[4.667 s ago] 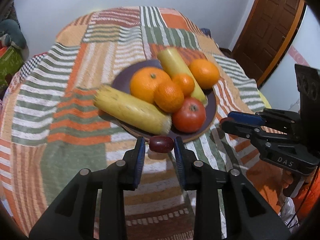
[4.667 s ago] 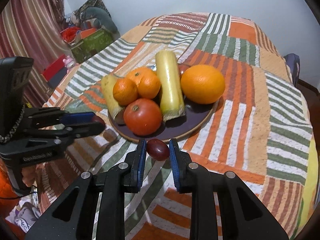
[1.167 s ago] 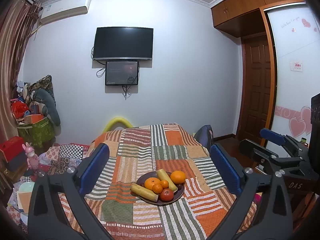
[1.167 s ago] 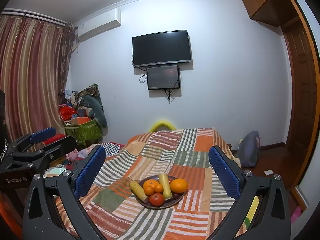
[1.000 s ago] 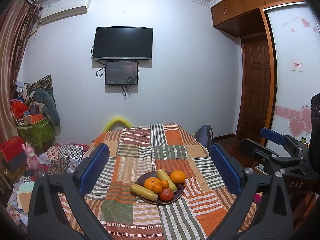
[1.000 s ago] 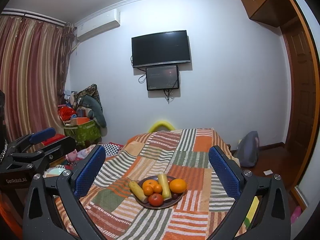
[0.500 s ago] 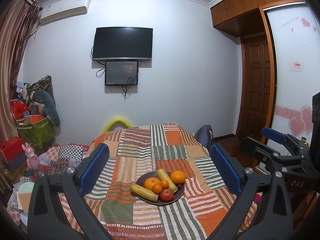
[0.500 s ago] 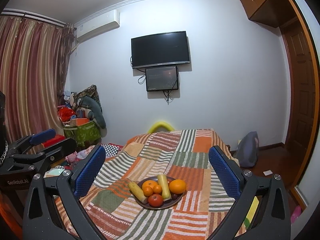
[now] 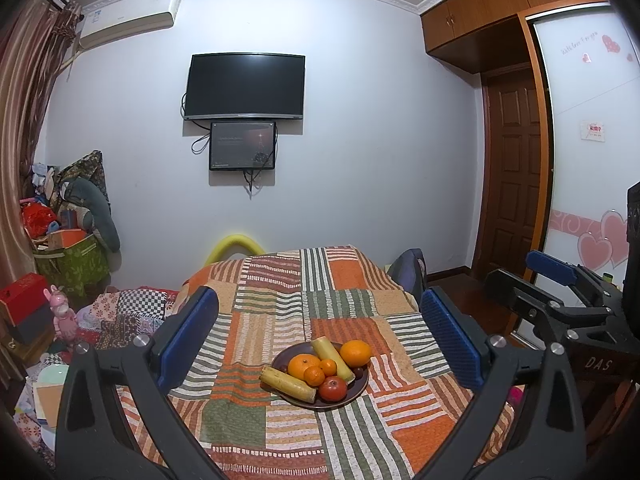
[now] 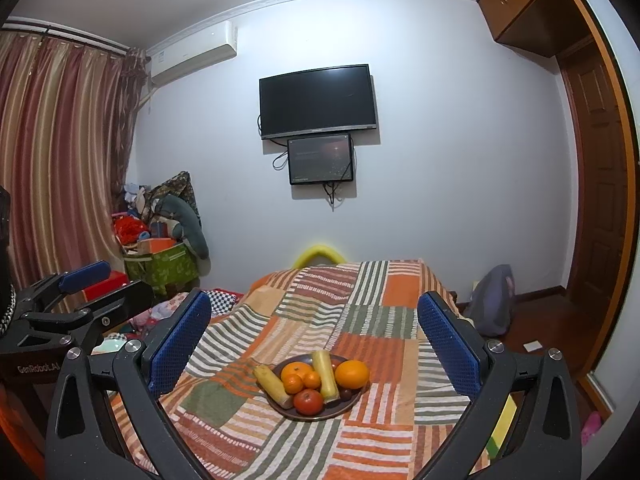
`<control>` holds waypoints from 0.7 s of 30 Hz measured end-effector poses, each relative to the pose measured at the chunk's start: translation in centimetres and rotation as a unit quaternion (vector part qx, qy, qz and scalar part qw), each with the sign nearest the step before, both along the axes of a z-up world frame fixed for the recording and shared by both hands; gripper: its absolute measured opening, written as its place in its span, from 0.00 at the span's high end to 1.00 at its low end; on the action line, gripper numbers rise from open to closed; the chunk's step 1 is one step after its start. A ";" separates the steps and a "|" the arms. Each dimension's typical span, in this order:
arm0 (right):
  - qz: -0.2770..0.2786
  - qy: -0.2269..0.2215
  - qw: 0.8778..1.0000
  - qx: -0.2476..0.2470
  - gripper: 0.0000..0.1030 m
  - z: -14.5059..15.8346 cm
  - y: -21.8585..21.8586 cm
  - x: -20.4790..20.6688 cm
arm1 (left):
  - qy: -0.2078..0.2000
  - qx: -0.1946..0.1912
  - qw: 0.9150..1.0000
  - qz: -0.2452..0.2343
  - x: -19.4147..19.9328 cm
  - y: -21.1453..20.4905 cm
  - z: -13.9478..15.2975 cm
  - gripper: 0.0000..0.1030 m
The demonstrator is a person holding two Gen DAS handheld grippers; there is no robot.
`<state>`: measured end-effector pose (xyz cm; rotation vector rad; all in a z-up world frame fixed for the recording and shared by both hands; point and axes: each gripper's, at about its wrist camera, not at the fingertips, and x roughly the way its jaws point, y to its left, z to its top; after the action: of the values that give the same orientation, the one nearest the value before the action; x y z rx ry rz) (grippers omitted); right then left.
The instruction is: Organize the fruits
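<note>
**2 empty grippers held back from a full plate**

2 grippers hang well away from the table, both spread wide with nothing between their blue pads. The left gripper (image 9: 320,336) frames the plate (image 9: 357,391) from afar in its own view, and the right gripper (image 10: 314,340) does the same from a little further to the right. Each tool also shows at the edge of the other's camera, so they sit side by side at about the same height.

The plate rests on the patchwork cloth (image 9: 276,304) near the table's front half. On it lie 2 pale yellow corn-like cobs (image 9: 286,382), crossing at an angle so they wedge the round pieces between them. A large orange (image 9: 355,353) sits at the far right rim, another orange (image 9: 303,364) lies in the middle with 2 small tangerines (image 9: 314,375) against it, and a tomato (image 9: 333,388) takes the near edge. A small dark plum (image 10: 345,393) shows low on the right side of the plate, tucked beside the cob end, where the rim should stop it rolling.

No fruit lies loose on the cloth in either view. I judge the gathering done: everything is packed onto 1 dish, and the wide, withdrawn stance of both tools suits a finished job rather than a fresh reach.
</note>
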<state>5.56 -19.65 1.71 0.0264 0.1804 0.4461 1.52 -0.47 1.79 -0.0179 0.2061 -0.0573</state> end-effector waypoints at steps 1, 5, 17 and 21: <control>0.000 0.000 1.000 0.000 0.00 0.0 0.0 0.0 | 0.000 0.000 1.000 0.000 0.0 0.0 0.0 0.00; -0.001 -0.001 1.000 -0.002 0.00 0.0 0.0 0.0 | 0.001 -0.002 1.000 -0.003 0.0 -0.1 -0.1 0.00; -0.007 -0.002 1.000 -0.006 0.00 0.0 0.0 -0.1 | 0.004 -0.006 1.000 -0.010 -0.1 0.2 0.1 0.00; -0.008 -0.002 1.000 -0.006 0.00 0.0 0.0 -0.1 | 0.005 -0.006 1.000 -0.010 -0.1 0.2 0.1 0.00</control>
<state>5.47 -19.61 1.76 0.0142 0.1787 0.4297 1.38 -0.27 1.92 -0.0274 0.2164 -0.0776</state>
